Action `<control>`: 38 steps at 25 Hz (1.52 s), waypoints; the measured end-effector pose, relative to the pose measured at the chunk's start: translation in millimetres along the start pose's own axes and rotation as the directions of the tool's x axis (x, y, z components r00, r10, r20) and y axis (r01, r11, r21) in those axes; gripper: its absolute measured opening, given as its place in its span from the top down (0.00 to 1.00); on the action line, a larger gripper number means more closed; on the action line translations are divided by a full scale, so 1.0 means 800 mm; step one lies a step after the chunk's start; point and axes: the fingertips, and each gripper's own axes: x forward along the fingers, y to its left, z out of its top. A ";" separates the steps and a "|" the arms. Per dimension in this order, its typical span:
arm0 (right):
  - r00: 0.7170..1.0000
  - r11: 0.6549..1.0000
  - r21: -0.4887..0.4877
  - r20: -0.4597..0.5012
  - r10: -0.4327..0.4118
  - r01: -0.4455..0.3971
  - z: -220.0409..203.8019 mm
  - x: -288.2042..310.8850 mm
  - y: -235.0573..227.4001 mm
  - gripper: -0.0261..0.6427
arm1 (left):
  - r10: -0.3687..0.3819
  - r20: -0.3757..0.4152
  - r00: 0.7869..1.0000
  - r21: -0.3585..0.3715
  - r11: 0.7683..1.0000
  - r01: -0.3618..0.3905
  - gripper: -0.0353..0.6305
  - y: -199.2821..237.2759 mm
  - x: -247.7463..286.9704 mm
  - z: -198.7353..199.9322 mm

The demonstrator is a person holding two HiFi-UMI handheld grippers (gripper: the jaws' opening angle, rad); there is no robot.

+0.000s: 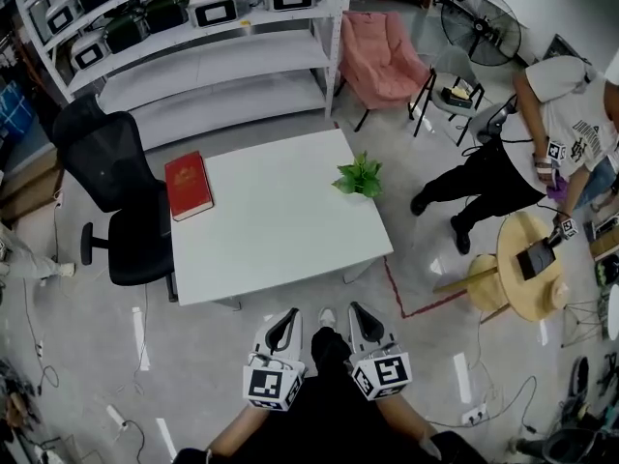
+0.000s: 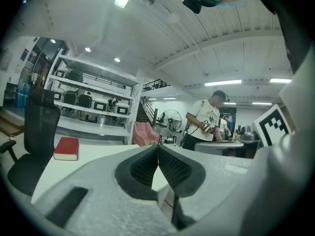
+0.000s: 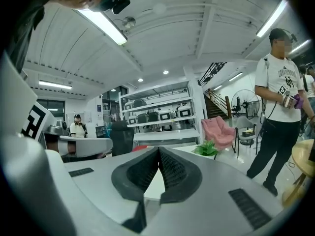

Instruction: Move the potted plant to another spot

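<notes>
At far left, office chair [image 1: 116,187]: black, mesh-backed, just beside the desk's left edge.
Book [image 1: 188,185]: red, closed, lying flat on the desk near its left edge.
Desk [image 1: 280,230]: white and rectangular; it carries the book and the plant, well apart from each other.
Left tool [image 1: 288,315]: held low before the desk's near edge, off its surface; the ribbed pads meet, with nothing between them.
Right tool [image 1: 356,309]: just beside the left one, also short of the desk; jaws pressed together, empty.
Potted plant [image 1: 359,176]: small, green-leaved, upright at the desk's right edge, toward the far corner; well apart from both tools.
Pink chair [image 1: 382,56]: on the floor beyond the desk's far right corner.
Person [image 1: 542,124]: at right, bending by a round wooden table [image 1: 527,278].
</notes>
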 end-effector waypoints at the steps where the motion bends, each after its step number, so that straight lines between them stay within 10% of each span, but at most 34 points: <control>1: 1.000 1.000 -0.006 -0.002 0.004 -0.004 0.005 0.013 -0.011 0.94 | 0.002 0.000 1.000 0.001 1.000 -0.002 0.92 0.002 0.016 0.005; 24: 0.988 0.997 -0.025 -0.138 0.069 -0.073 -0.011 0.238 -0.203 0.94 | 0.120 -0.030 0.992 0.000 0.993 -0.120 0.92 0.035 0.242 0.049; 38: 0.977 0.999 -0.054 -0.210 -0.020 0.009 -0.040 0.330 -0.256 0.94 | 0.039 -0.059 0.998 -0.016 0.999 -0.040 0.92 0.080 0.328 0.050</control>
